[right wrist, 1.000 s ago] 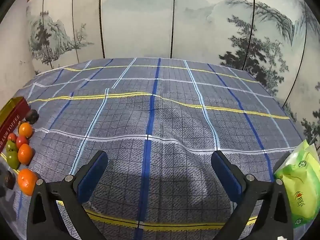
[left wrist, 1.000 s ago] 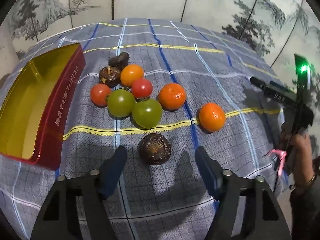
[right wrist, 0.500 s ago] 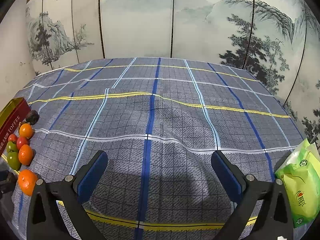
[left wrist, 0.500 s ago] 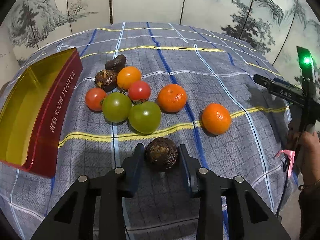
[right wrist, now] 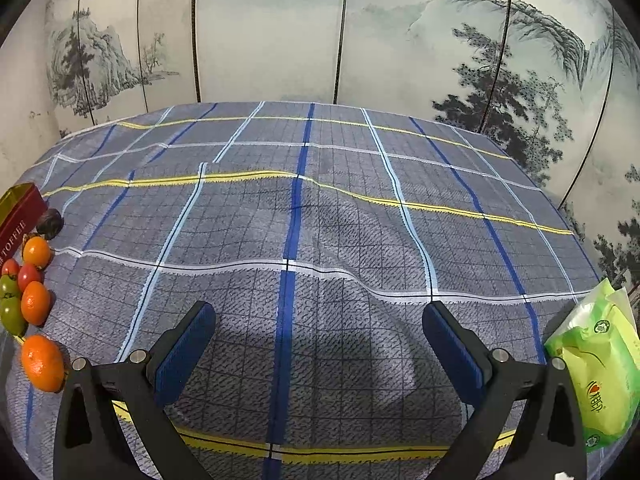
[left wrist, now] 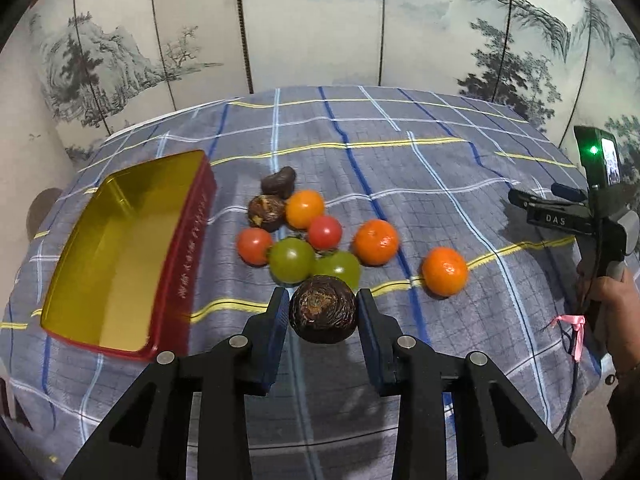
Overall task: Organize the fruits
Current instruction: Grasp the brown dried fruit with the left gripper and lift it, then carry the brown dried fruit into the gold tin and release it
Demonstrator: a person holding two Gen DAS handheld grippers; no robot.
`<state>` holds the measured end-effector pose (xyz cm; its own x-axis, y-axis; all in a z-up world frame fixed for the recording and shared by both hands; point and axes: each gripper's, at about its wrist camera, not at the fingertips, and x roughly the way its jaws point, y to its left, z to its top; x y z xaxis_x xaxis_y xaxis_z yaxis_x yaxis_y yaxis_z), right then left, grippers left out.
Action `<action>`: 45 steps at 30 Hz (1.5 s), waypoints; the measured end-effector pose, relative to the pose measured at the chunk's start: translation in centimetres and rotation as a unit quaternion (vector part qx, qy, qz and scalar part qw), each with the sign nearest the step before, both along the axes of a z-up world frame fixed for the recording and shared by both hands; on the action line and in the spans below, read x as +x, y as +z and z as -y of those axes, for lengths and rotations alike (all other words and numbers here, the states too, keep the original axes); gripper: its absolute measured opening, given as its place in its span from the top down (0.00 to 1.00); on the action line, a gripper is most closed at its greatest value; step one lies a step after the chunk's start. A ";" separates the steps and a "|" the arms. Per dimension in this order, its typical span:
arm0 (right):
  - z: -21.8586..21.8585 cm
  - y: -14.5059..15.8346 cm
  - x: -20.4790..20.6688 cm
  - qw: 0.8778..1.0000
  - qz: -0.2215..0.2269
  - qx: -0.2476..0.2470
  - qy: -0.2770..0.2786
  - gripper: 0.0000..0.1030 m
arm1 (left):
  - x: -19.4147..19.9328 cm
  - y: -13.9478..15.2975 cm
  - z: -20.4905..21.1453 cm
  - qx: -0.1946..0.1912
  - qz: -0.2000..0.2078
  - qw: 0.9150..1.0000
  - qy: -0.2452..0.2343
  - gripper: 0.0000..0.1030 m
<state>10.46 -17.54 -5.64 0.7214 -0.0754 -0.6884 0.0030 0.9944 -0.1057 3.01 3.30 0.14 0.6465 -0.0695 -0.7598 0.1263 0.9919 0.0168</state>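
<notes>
My left gripper (left wrist: 323, 307) is shut on a dark brown wrinkled fruit (left wrist: 323, 309) and holds it above the cloth. Behind it lie two green tomatoes (left wrist: 291, 260), red tomatoes (left wrist: 325, 232), oranges (left wrist: 445, 271) and two more dark fruits (left wrist: 266, 212). A red tin with a gold inside (left wrist: 120, 256) stands open at the left. My right gripper (right wrist: 318, 326) is open and empty over bare cloth; the fruits (right wrist: 42, 362) and the tin's corner (right wrist: 18, 220) show at its far left edge.
A blue-grey checked cloth (right wrist: 320, 220) covers the table. A green wipes packet (right wrist: 596, 364) lies at the right edge. A painted folding screen (left wrist: 320, 24) stands behind. The right hand-held gripper (left wrist: 592, 216) shows at the right of the left wrist view.
My left gripper closed on the dark brown fruit and lifted it off the cloth. The right gripper has stayed still.
</notes>
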 end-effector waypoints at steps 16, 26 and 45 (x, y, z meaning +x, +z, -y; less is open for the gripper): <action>-1.7 -1.4 1.2 0.998 -0.040 -0.039 0.019 0.00 | 0.9 1.8 -5.6 0.062 0.028 0.997 0.023 0.66; -1.8 -1.5 1.3 0.998 -0.045 -0.045 0.019 0.00 | 4.7 2.2 -10.2 0.126 0.037 0.990 0.040 0.66; -1.8 -1.3 1.3 0.997 -0.040 -0.061 0.014 0.00 | 17.5 -2.6 -17.8 0.187 -0.033 0.978 0.085 0.66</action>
